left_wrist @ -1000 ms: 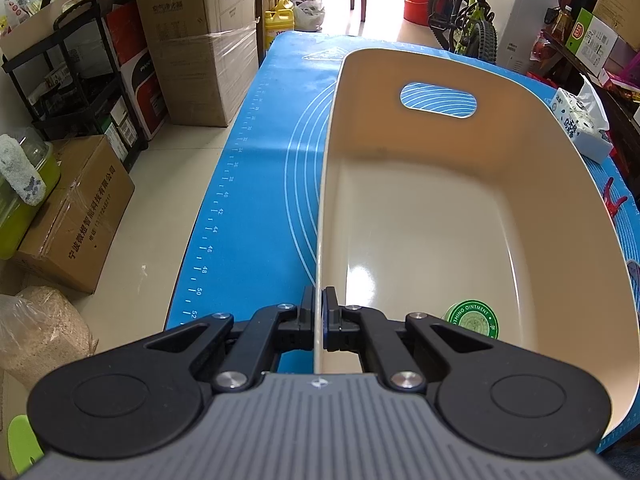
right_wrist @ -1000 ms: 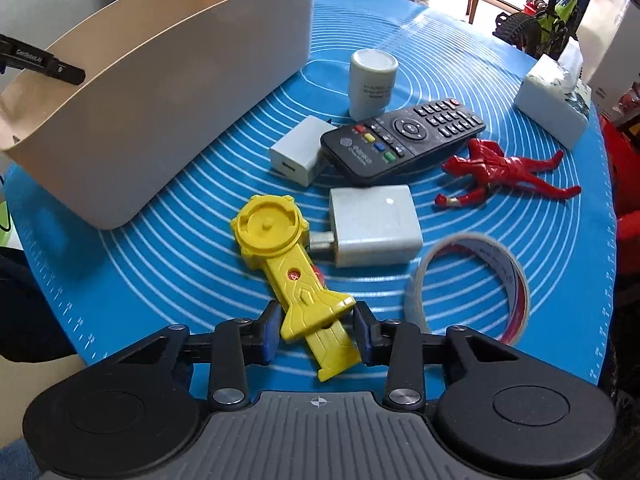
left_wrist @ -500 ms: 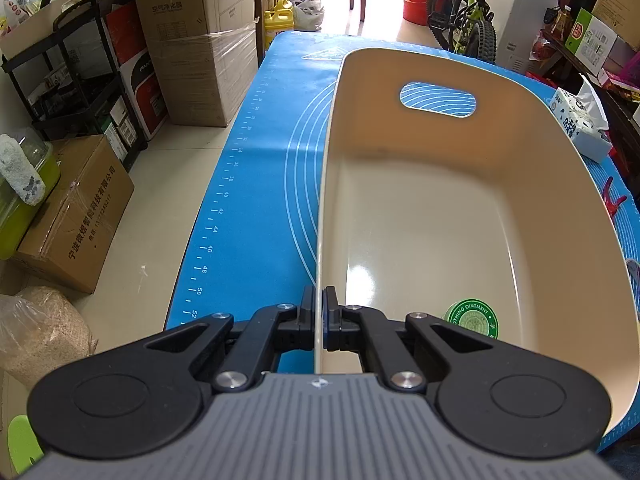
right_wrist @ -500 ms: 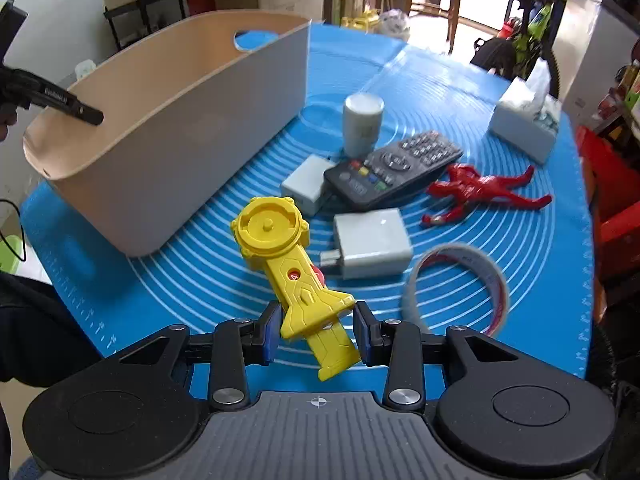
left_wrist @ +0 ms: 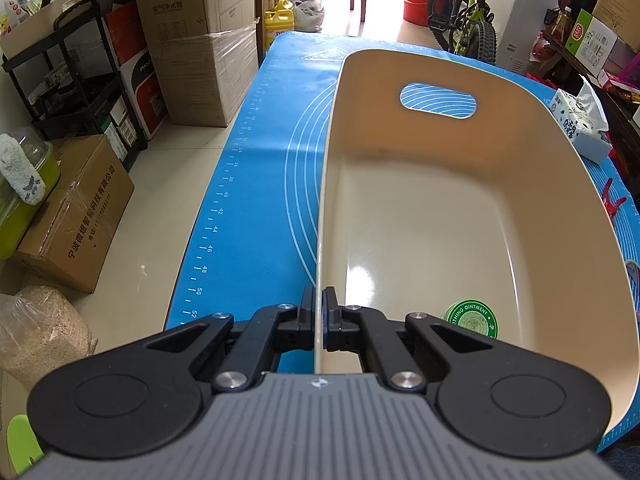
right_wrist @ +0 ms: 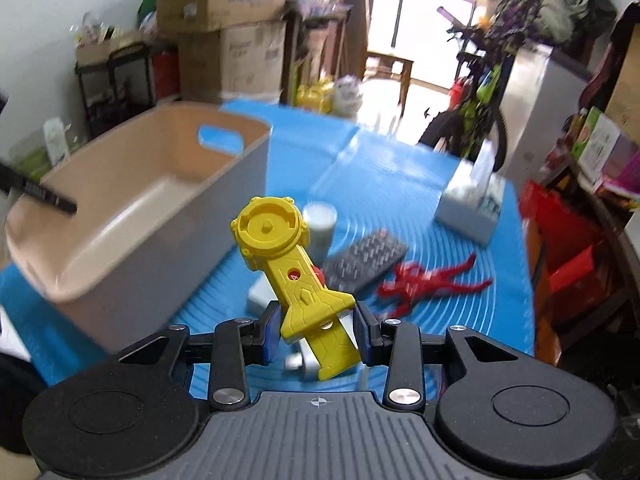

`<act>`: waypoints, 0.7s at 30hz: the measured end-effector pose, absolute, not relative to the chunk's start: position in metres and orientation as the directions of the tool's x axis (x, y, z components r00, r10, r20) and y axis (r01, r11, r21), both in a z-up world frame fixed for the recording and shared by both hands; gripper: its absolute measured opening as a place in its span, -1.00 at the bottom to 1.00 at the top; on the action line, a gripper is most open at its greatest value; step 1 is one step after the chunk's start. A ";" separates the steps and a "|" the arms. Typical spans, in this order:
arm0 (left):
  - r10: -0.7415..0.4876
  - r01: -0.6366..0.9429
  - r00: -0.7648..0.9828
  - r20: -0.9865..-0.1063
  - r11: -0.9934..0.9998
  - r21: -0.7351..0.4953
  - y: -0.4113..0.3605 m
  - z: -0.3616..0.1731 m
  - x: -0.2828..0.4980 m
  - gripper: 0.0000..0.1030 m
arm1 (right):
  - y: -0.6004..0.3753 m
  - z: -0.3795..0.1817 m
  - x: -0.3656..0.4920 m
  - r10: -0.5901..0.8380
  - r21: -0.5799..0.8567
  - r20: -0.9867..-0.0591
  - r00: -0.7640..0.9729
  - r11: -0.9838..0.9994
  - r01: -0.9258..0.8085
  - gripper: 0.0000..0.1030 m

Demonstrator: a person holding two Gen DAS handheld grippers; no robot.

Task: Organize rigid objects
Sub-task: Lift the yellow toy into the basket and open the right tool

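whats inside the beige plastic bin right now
Only a round green ointment tin lies on the floor of the beige plastic bin. The near corner is hidden behind the left gripper, which is clamped on the bin's rim.

left gripper (left_wrist: 319, 312) clamped on beige bin (left_wrist: 440, 208) rim at 6 o'clock; green ointment tin (left_wrist: 470, 319) inside, 5 o'clock.

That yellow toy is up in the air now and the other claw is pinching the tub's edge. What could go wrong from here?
The right gripper holds the yellow toy only near its narrow tail, with the heavy round head sticking out far ahead, so it might pivot or slip. The beige bin has a tall wall; a low swing could knock the toy against it. The left gripper pinches just the thin rim, so a bump might shift the bin.
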State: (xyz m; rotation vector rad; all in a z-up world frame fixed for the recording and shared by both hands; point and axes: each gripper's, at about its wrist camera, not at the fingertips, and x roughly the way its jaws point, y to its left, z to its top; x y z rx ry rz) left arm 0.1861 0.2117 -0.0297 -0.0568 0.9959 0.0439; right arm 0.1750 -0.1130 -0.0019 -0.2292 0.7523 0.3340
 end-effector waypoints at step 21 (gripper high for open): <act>0.018 -0.066 0.540 -0.842 0.998 -0.021 0.211 -0.029 0.187 -0.92 | 0.006 0.029 0.224 0.311 -0.079 -0.657 0.687 0.878 -0.473 -0.13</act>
